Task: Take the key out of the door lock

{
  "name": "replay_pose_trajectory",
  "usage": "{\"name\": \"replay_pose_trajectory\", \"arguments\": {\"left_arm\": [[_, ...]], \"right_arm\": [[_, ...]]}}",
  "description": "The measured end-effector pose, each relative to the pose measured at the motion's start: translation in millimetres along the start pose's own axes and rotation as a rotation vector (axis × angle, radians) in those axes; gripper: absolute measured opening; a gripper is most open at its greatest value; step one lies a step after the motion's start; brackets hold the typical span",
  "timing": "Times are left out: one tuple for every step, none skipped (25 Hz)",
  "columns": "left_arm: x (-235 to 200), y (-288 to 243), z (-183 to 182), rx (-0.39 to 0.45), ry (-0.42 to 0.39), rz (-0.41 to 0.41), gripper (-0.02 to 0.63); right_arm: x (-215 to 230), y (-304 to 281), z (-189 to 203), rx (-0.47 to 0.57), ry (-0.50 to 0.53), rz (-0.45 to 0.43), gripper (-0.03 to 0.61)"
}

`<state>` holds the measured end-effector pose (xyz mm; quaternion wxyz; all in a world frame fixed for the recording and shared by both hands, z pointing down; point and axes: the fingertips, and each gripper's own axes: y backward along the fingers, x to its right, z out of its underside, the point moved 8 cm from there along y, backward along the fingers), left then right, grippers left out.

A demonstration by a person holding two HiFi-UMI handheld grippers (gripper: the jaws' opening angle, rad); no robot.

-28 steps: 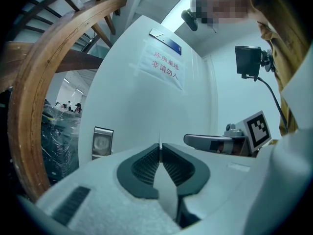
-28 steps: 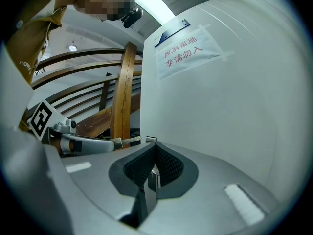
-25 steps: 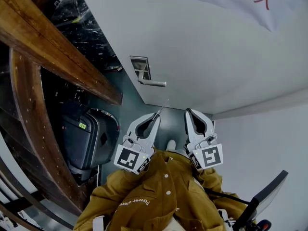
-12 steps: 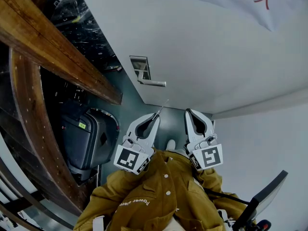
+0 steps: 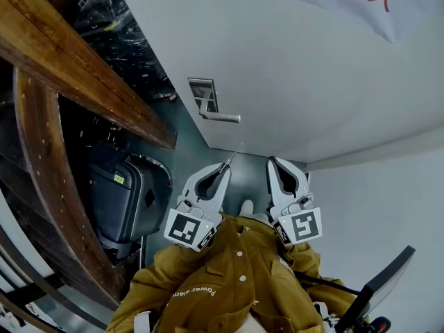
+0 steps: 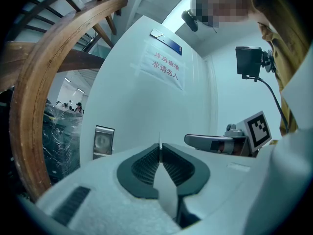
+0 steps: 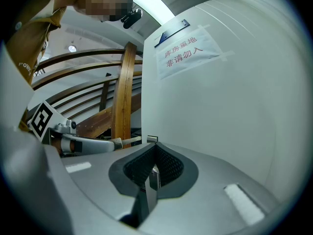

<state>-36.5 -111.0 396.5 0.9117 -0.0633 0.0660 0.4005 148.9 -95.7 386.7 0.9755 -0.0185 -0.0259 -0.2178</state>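
Observation:
The white door (image 5: 312, 68) carries a metal lock plate (image 5: 202, 94) with a lever handle (image 5: 222, 117) below it. My left gripper (image 5: 225, 166) is shut on a thin key (image 5: 234, 154), whose blade pokes out past the fingertips toward the door, clear of the lock. In the left gripper view the key (image 6: 160, 142) shows edge-on between the closed pads, with the lock plate (image 6: 103, 142) ahead and to the left. My right gripper (image 5: 271, 161) hangs beside the left one, shut and empty. In the right gripper view its pads (image 7: 161, 163) meet with nothing between them.
Curved wooden beams (image 5: 41, 151) stand to the left of the door. A dark suitcase (image 5: 128, 200) sits behind them. A paper sign with red print (image 6: 165, 68) is taped to the door. A black screen edge (image 5: 378, 283) shows at the lower right.

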Motion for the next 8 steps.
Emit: {"name": "replay_pose_trajectory", "arguments": {"left_arm": [[0.1,0.4,0.0,0.0,0.0,-0.001,0.021],[-0.2,0.8,-0.3,0.001,0.001,-0.002,0.021],[-0.7,1.2,-0.7,0.002,0.001,-0.004,0.021],[-1.1,1.6,-1.1,0.002,0.001,-0.005,0.021],[-1.5,2.1,-1.4,0.002,0.002,-0.006,0.021],[-1.8,2.5,-1.6,0.002,0.002,-0.008,0.021],[-2.0,3.0,-1.8,0.001,0.003,-0.009,0.021],[-2.1,3.4,-1.9,0.001,0.003,-0.011,0.021]], "right_arm": [[-0.3,0.0,0.0,0.0,0.0,-0.001,0.005],[-0.7,-0.4,-0.3,-0.001,0.001,-0.003,0.005],[-1.2,-1.0,-0.7,-0.002,0.002,-0.005,0.005],[-1.8,-1.4,-1.1,-0.003,0.002,-0.006,0.005],[-2.4,-1.7,-1.4,-0.003,0.003,-0.007,0.005],[-2.8,-1.9,-1.6,-0.003,0.004,-0.008,0.005],[-3.3,-2.1,-1.8,-0.003,0.005,-0.009,0.005],[-3.6,-2.2,-2.0,-0.002,0.006,-0.01,0.005]]}}
